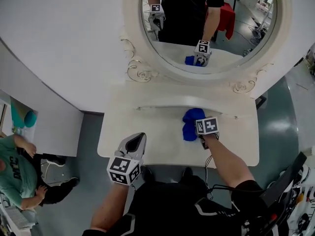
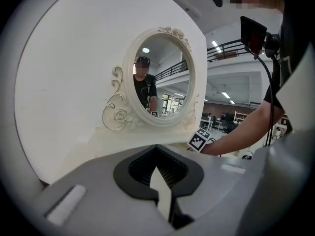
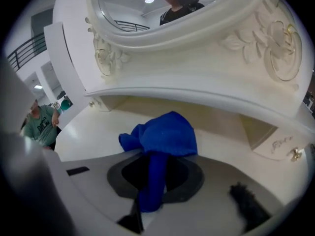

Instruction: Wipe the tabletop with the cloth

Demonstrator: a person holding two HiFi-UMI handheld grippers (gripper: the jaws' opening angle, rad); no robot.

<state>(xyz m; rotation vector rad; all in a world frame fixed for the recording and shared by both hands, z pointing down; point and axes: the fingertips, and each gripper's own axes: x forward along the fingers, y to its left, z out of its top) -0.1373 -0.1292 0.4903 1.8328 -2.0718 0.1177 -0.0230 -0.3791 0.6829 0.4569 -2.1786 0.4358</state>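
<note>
A blue cloth [image 1: 189, 124] lies bunched on the white tabletop [image 1: 147, 127], right of its middle. My right gripper [image 1: 198, 132] is shut on the cloth's near edge and rests low on the table. In the right gripper view a strip of the blue cloth [image 3: 165, 134] runs back between the jaws of the right gripper [image 3: 152, 178], and the rest is heaped on the tabletop [image 3: 93, 132] ahead. My left gripper [image 1: 139, 137] hovers at the table's front left edge, shut and holding nothing. In its own view the left gripper [image 2: 160, 173] points at the mirror [image 2: 162, 77].
A round ornate mirror [image 1: 197, 23] stands on a raised back ledge [image 1: 177, 102] just behind the cloth. A white wall panel [image 1: 59, 38] fills the left. A seated person in a green shirt [image 1: 15, 166] is on the floor side, far left.
</note>
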